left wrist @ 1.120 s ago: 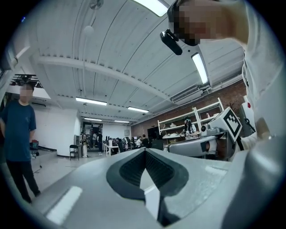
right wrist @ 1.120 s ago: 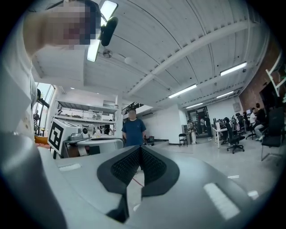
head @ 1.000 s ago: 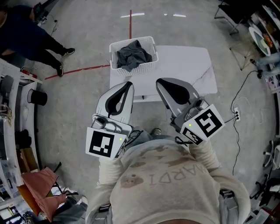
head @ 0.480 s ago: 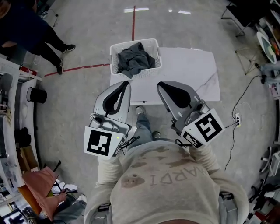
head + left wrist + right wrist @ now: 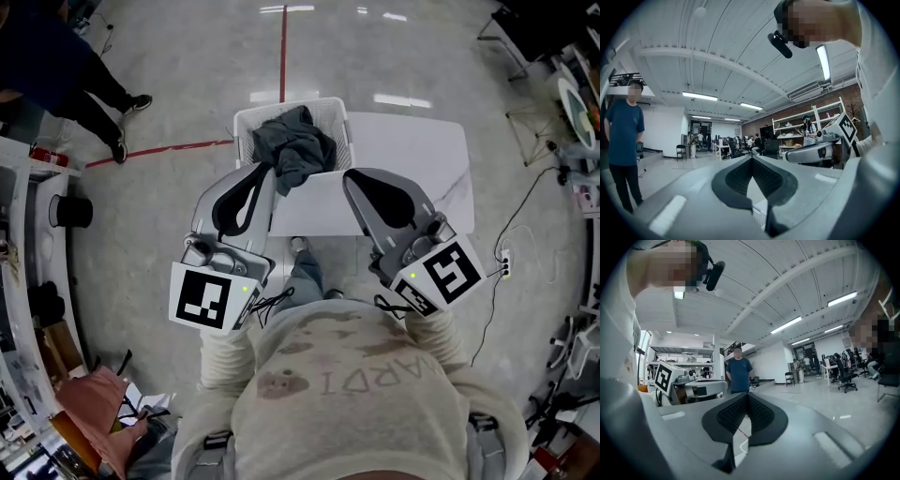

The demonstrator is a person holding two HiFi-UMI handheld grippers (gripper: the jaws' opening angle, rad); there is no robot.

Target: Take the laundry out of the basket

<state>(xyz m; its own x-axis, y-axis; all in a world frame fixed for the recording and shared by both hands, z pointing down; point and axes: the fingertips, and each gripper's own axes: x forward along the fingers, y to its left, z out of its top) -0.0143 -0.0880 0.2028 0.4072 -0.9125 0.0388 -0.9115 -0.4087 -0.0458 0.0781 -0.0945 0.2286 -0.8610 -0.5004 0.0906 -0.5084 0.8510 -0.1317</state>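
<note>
Grey laundry (image 5: 295, 150) lies heaped in the white basket (image 5: 332, 116) on the table (image 5: 412, 169). Left gripper (image 5: 269, 172) and right gripper (image 5: 350, 177) hang near the basket, jaws pressed together, empty.

Seemingly an open-plan lab or workshop: polished concrete floor (image 5: 169, 216), storage shelving (image 5: 792, 127), office chairs (image 5: 846, 376)
</note>
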